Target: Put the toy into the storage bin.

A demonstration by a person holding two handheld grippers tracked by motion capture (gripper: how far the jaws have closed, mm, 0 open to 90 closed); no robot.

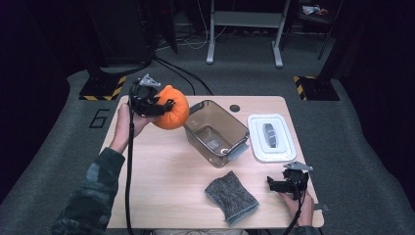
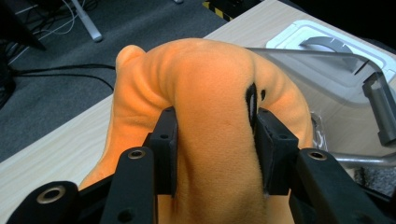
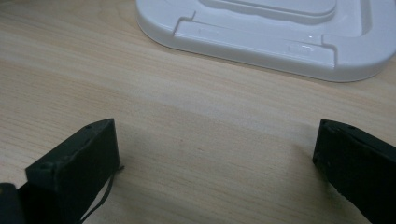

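left hand-held gripper point(image 2: 212, 154) pinching orange plush pumpkin point(image 1: 172, 107); right hand-held gripper point(image 3: 215, 172) spread wide.

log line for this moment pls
left gripper: shut on orange plush pumpkin, held above table beside clear bin | right gripper: open, empty, near white lid

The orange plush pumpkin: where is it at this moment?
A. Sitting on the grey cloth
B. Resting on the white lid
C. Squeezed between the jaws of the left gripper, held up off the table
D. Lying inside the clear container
C: the left gripper pinches the orange plush pumpkin, its jaws denting it, beside the clear container.
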